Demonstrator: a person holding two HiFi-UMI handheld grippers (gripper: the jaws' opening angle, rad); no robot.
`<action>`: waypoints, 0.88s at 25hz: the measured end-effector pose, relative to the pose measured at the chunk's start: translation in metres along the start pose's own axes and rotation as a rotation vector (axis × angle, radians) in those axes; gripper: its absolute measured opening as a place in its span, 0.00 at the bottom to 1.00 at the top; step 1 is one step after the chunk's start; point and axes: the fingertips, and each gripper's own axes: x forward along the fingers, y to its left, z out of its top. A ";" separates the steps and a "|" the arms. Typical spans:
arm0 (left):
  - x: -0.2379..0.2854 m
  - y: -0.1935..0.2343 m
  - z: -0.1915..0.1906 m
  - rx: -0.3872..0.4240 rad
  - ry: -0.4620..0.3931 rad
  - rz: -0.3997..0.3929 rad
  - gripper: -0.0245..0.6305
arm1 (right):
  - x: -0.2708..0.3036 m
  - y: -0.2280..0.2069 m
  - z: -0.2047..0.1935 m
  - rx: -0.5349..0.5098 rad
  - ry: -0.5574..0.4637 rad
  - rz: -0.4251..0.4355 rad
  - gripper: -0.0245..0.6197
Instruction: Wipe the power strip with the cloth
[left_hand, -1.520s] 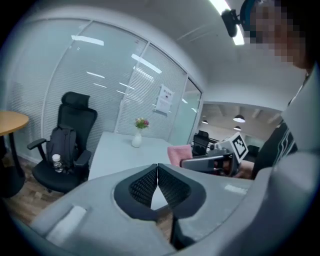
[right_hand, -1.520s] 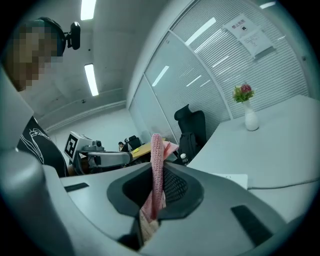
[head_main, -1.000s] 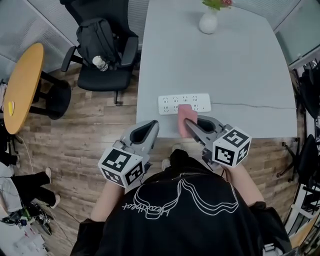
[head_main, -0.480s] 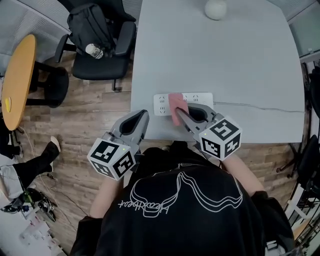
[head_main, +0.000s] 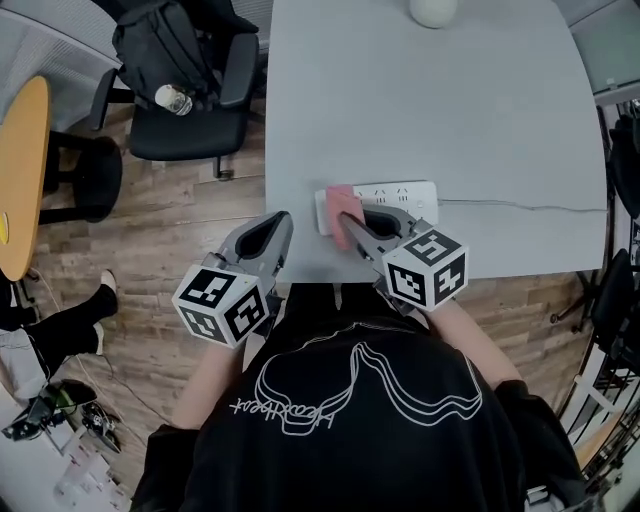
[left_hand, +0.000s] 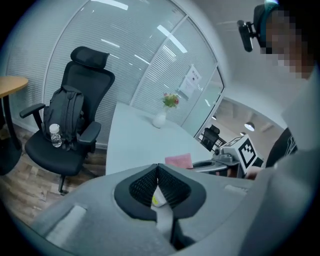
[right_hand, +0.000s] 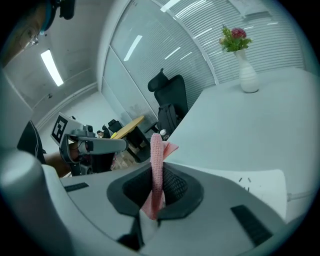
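Clamped tight on a pink knitted cloth (head_main: 338, 202) with the right hand-held gripper (head_main: 350, 222), jaws shut on a fold of it, leaving a flap standing past the tips and free for rubbing. Laid, by the look of it, on the left end of the white oblong power strip (head_main: 400, 194), though impossible to confirm contact from above. That strip: close to the near edge of the pale grey counter (head_main: 430, 110), towards its near left corner, parallel to that edge, with a thin grey cable (head_main: 520, 207) trailing off towards the right edge. Probably set there for easy reach and for strokes along its length. Cloth gripped edge-on, seemingly to drag a broad face of fabric across the sockets rather than a single point.

As for the left hand-held gripper (head_main: 276, 228): jaws fully together on nothing, hovering at the near left corner of the counter, apart from both strip and cloth. Likely parked clear of the wiping path, yet near enough to steady the strip if called on.

Judged as mid-wipe at the strip's left end, with the length towards the right perhaps not yet covered. Worth watching: only 1 gripper on the job and an unanchored strip, liable to slide or swing on its cable under a sideways push
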 end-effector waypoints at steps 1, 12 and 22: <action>0.001 0.003 -0.001 0.007 0.014 -0.004 0.06 | 0.004 0.001 -0.003 0.004 0.011 -0.009 0.09; 0.019 0.015 -0.016 0.014 0.115 -0.131 0.06 | 0.036 -0.004 -0.017 0.013 0.081 -0.120 0.09; 0.028 0.030 -0.027 -0.018 0.173 -0.155 0.06 | 0.051 -0.010 -0.023 -0.019 0.139 -0.205 0.10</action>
